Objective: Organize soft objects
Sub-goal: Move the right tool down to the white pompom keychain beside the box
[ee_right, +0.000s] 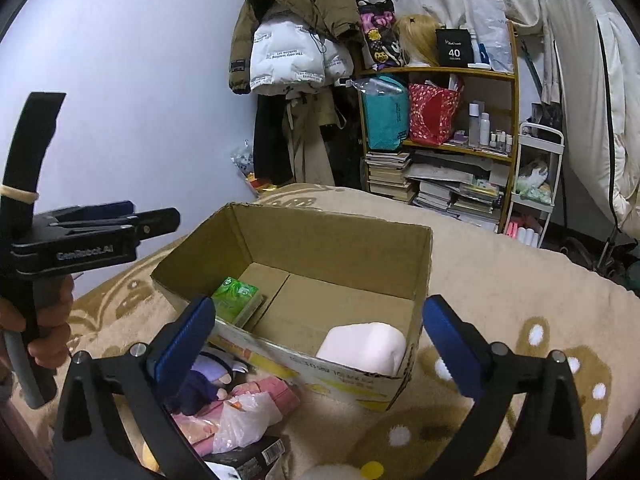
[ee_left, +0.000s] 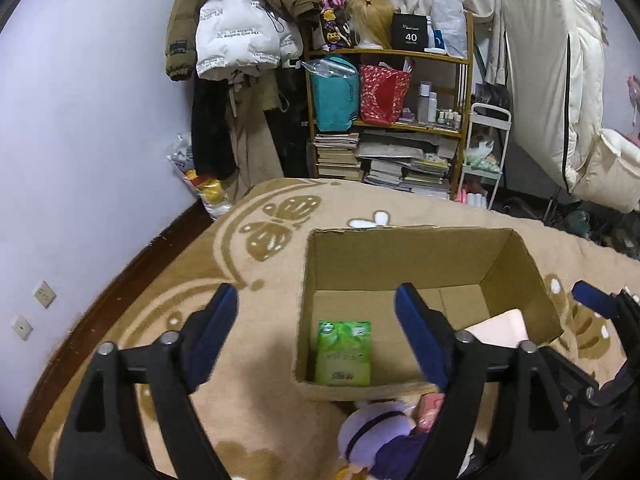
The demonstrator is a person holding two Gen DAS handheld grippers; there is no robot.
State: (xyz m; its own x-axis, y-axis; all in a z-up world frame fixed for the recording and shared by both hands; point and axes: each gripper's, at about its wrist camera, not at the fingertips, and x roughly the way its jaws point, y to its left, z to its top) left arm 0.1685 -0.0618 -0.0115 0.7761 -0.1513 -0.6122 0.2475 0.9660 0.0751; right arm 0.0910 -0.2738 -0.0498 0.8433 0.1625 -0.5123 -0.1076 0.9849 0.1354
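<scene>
An open cardboard box (ee_left: 400, 256) stands on the beige patterned blanket (ee_left: 248, 360). Inside it a green tissue pack (ee_left: 344, 354) lies in the left corner and a pale pink soft block (ee_right: 364, 346) in the right corner. My left gripper (ee_left: 318, 304) is open above the box's near left side, with nothing between its fingers. My right gripper (ee_right: 320, 312) is wide open over the box's near wall, also empty. In front of the box lie a purple plush doll (ee_right: 208, 376), pink packs (ee_right: 272, 392) and a crumpled plastic bag (ee_right: 244, 416).
A hand (ee_right: 48, 320) holds the left gripper at the left edge. A black barcoded box (ee_right: 256, 456) lies near the pile. Behind stand a wooden shelf (ee_right: 460, 148) with books and bags, hanging coats (ee_right: 296, 40), a white cart (ee_right: 536, 184) and folded bedding (ee_left: 560, 92).
</scene>
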